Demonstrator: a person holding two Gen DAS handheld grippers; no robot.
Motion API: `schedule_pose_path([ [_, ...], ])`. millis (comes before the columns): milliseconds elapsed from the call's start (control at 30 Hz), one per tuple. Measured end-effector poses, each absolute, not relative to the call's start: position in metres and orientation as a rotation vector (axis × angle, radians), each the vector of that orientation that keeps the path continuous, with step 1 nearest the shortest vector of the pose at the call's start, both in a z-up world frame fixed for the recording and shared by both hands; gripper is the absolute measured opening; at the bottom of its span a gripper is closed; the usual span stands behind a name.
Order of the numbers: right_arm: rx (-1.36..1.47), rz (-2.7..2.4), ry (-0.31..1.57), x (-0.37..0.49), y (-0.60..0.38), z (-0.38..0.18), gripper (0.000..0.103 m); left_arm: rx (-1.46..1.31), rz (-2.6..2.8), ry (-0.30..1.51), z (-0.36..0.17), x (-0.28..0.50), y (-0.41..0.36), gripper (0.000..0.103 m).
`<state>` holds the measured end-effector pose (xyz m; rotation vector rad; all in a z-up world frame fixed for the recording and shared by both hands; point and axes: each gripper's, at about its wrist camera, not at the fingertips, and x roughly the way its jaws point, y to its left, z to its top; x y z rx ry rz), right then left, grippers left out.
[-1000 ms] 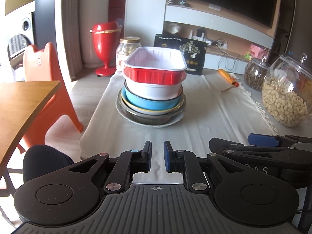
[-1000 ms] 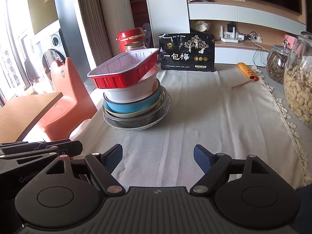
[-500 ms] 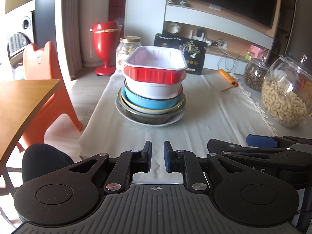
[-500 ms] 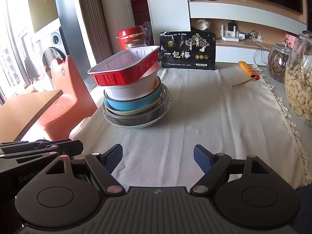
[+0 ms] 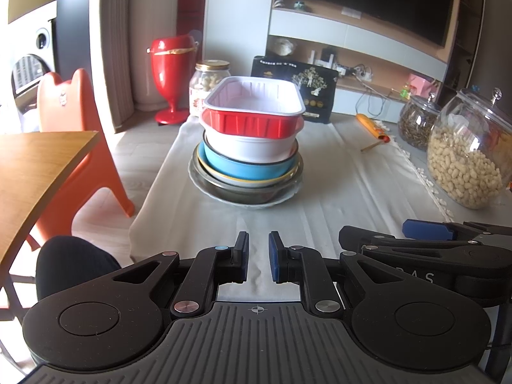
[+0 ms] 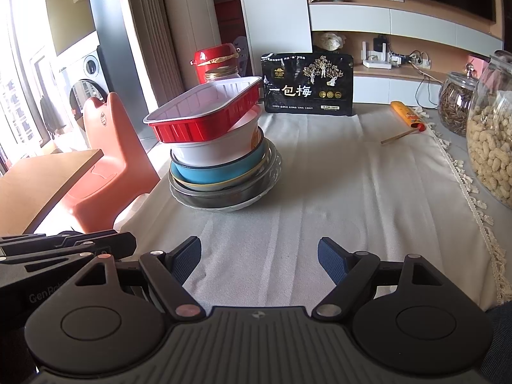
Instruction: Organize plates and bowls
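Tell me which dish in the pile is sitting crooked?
The red rectangular tray on the very top. It tilts, one end lifted, on the white bowl, while the blue bowl and the others beneath nest level.

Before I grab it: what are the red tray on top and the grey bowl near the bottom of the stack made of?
Red tray: probably thin foil, with ribbed sides and a rolled silvery rim. Grey bowl: likely stainless steel, with a dull metallic sheen.

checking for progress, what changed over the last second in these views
Little: both views drift slightly back from the stack, topped by the red tray, so it sits a bit higher in frame. Nothing was gripped or let go. The left gripper stays nearly closed and empty, the right gripper wide open; the stack itself is unmoved.
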<state>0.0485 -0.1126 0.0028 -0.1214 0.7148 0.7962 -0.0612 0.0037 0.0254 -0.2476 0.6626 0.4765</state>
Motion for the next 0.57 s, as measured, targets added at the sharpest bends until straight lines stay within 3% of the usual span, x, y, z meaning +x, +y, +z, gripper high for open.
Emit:
schedule_pose_path([
  [567, -0.083, 0.849, 0.699, 0.0555, -0.1199, 0.0072, 0.081, -0.19, 0.533, 0.615, 0.028, -0.0542, -0.0003, 0.017],
])
